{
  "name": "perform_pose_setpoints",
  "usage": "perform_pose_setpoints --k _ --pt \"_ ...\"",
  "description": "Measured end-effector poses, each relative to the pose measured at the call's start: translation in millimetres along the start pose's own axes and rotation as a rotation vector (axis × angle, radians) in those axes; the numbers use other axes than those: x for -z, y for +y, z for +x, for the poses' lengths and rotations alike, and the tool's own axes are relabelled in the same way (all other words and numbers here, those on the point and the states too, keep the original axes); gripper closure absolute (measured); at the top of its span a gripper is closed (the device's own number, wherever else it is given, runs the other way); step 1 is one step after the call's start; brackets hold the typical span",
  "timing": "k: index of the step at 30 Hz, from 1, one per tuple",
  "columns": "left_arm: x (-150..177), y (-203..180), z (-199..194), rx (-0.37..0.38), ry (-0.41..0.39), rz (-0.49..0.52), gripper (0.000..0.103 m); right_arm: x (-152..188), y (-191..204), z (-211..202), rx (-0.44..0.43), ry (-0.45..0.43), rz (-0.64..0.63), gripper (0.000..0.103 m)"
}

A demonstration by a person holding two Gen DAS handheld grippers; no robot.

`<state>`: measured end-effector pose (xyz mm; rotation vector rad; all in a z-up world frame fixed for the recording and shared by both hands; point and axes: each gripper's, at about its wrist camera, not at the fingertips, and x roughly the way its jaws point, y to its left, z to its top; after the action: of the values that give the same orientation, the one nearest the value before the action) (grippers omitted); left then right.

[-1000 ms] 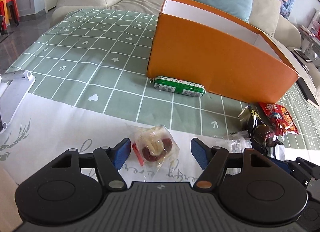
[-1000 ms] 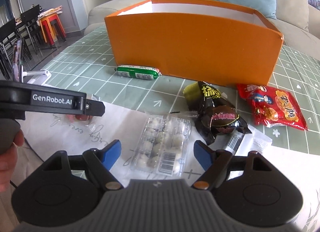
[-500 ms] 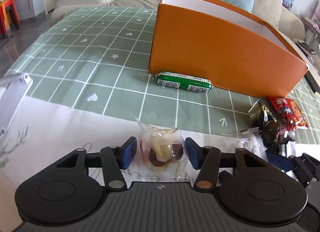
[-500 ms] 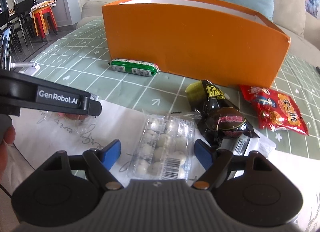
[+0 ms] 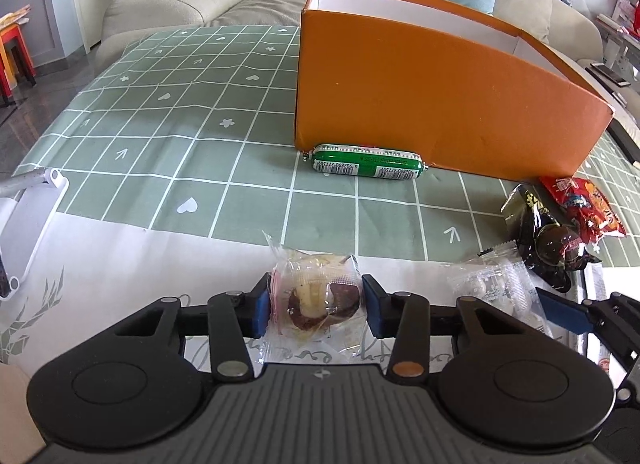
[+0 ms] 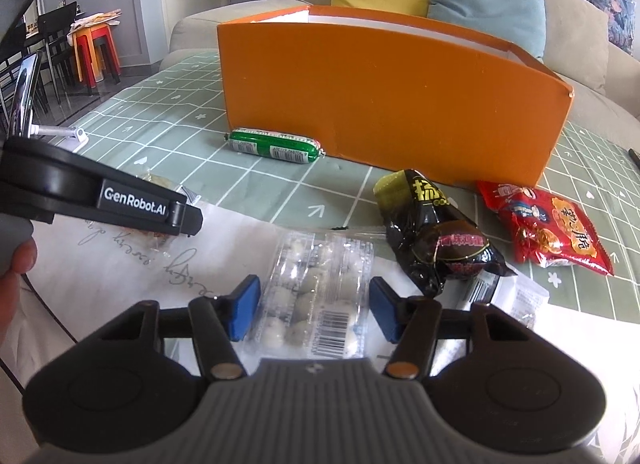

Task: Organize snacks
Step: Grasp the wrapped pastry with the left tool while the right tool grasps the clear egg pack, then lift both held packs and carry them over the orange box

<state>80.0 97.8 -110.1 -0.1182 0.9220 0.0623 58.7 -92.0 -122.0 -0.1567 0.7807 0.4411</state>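
A clear-wrapped snack (image 5: 320, 296) with a dark and a pale piece inside lies on the white mat. My left gripper (image 5: 318, 306) is closing, its blue pads pressing the wrapper from both sides. A clear pack of white balls (image 6: 316, 304) with a barcode lies between the pads of my right gripper (image 6: 314, 302). Those jaws are closing too, their pads at the wrapper's edges with no squeeze visible. The tall orange box (image 5: 420, 104) stands behind on the green checked cloth, its top open.
A green sausage (image 5: 366, 161) lies against the box's front wall. A black packet (image 6: 436, 240) and a red packet (image 6: 548, 228) lie right of the pack, over a white sachet (image 6: 516, 296). A white phone stand (image 5: 32, 204) is at the left, a sofa behind.
Both pairs of jaws have narrowed. The left pads came in onto the clear-wrapped snack. The right pads came in to the sides of the pack of white balls.
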Motion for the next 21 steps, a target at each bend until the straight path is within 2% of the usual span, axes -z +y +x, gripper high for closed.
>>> perform_pose_setpoints --k 11,21 --pt "0 1 -1 -0.015 0.015 0.014 0.053 -9 -9 -10 -0.050 0.051 0.056 0.051" --pt "-3 -5 -23 -0.030 -0.029 0.035 0.055 -19 -20 -36 -0.072 0.005 0.071 0.051"
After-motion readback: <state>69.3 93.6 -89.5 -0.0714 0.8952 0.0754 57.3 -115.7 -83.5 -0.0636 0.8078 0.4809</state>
